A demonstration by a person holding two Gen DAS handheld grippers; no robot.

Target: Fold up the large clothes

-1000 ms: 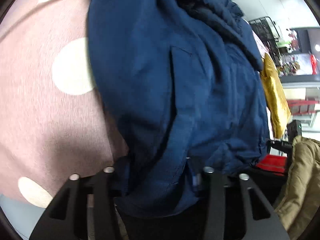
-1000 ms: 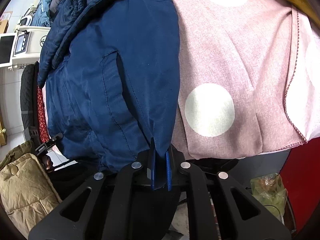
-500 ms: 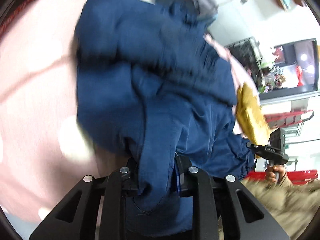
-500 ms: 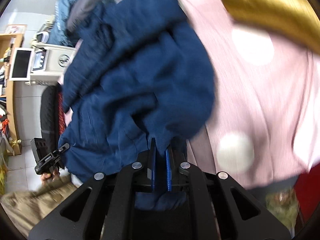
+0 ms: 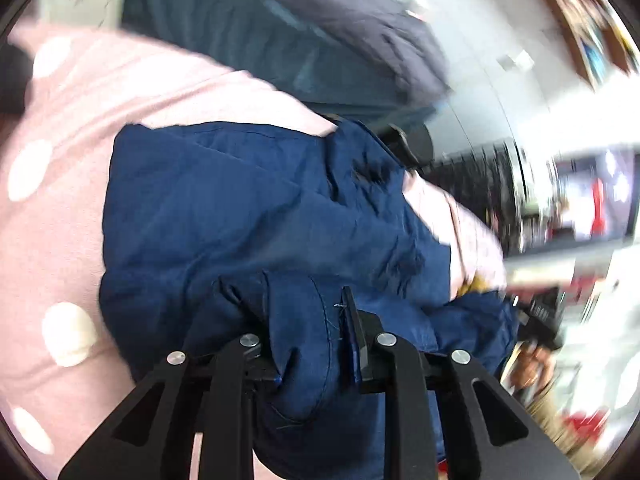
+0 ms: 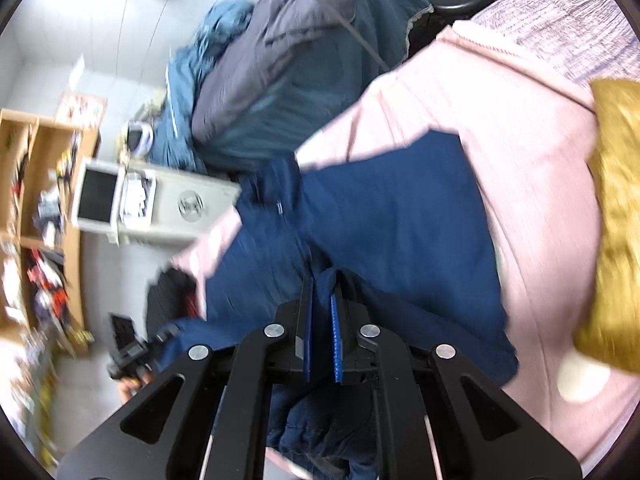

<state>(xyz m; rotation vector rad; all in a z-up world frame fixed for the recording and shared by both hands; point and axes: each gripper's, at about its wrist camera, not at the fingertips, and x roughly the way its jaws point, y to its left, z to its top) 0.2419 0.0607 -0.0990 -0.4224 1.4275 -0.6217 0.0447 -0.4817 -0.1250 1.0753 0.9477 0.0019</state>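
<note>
Both tools have lifted and swung forward since a second ago, dragging the jacket's near edge up over its far part; back then the blue jacket (image 5: pixel 248 216) lay long and flat, now it is bunched and doubled over. Left tool (image 5: pixel 308 340) was spread wide with cloth between the pads, now it is pinching a thick roll of jacket hem. Right tool (image 6: pixel 320 320) is nearly pressed together, clamping a thin fold of the same jacket between its blue pads (image 6: pixel 335 344), same grip as before.

Jacket sits on the pink dotted cover (image 5: pixel 60 168), taking up its middle, near edge raised off it in both tools. Gold cushion (image 6: pixel 616 216) lies on the cover to the right of the jacket in the right wrist view, apart from it. Beyond the jacket's far edge, a heap of grey and teal bedding (image 6: pixel 280 64). Left of the jacket in that view, a white machine with a dark screen (image 6: pixel 132 204) and wooden shelving (image 6: pixel 44 184), past the cover's edge.

Each wrist view catches the other hand (image 5: pixel 532 368) on its tool handle, at the jacket's near corner. Heavy motion blur in both views.
</note>
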